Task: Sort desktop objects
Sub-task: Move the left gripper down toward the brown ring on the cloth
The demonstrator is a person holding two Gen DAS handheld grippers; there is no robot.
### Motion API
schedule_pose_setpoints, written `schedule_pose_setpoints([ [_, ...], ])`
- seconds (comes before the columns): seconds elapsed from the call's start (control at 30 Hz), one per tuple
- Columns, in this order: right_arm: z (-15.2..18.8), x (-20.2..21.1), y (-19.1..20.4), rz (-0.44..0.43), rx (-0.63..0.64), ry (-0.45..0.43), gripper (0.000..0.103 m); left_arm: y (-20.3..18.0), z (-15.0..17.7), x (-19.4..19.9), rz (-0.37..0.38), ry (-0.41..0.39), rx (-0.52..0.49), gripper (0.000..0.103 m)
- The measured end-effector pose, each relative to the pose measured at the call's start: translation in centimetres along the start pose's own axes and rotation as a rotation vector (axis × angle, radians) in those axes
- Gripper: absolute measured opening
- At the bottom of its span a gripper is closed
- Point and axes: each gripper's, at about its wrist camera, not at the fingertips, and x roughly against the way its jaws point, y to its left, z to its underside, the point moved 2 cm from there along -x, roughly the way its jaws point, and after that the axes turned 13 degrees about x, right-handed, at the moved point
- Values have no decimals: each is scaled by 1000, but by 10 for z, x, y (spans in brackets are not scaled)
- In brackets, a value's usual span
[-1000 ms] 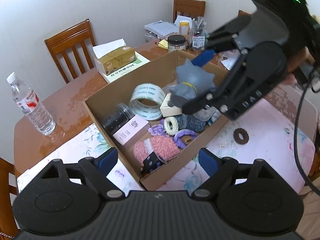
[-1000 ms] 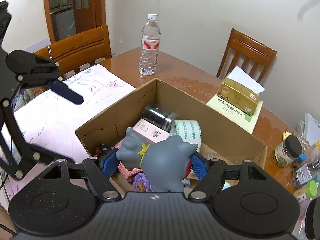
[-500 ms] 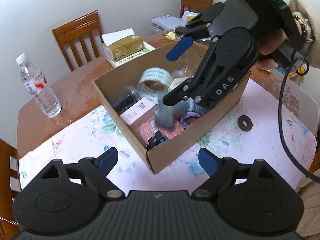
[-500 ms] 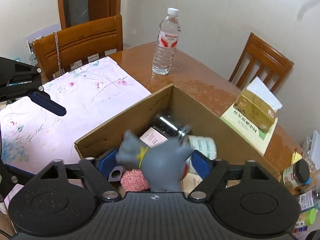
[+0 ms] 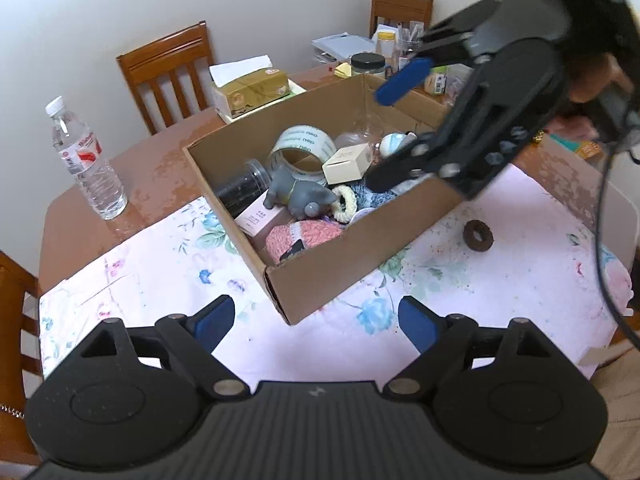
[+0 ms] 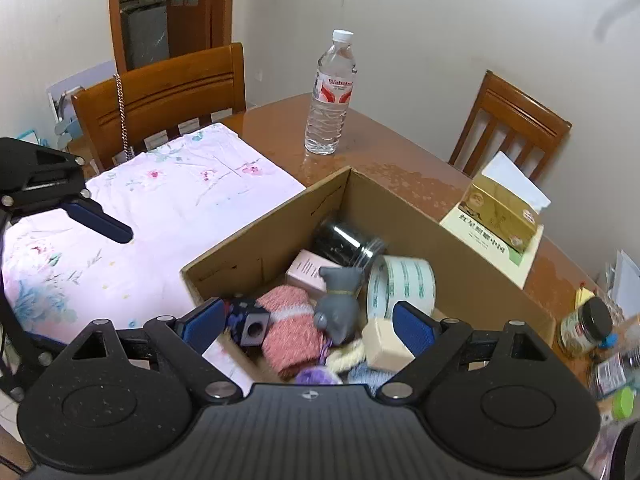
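Both wrist views overlook the cardboard box point(image 5: 352, 264) from opposite sides.

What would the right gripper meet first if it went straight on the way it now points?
Probably the grey toy figure lying in the cardboard box, since the open right gripper aims into it; depth is uncertain.

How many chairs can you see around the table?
3. In the left camera view, one chair stands behind the water bottle, one chair sits at the far end, and another chair pokes in at the left edge. More may be hidden.
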Motion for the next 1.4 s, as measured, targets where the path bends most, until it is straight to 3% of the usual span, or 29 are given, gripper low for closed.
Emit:
schedule_pose_setpoints([
  [0.17,26,24,11,19,-50,-12,100,-15,8,3,28,3,28,89],
  [0.33,62,40,23,85,-106,10,100,-37,14,-3,38,16,9,89],
  [0.6,126,61,35,149,-303,52,101,-72,15,-18,81,16,-38,89],
  [0.9,185,76,57,267,-435,116,101,-106,8,-50,116,21,-22,89],
  [1.07,202,78,68,315,-450,155,101,-127,5,-65,128,-2,-33,89],
  [1.4,227,79,72,315,-501,147,101,-158,3,-101,130,-23,-60,86],
])
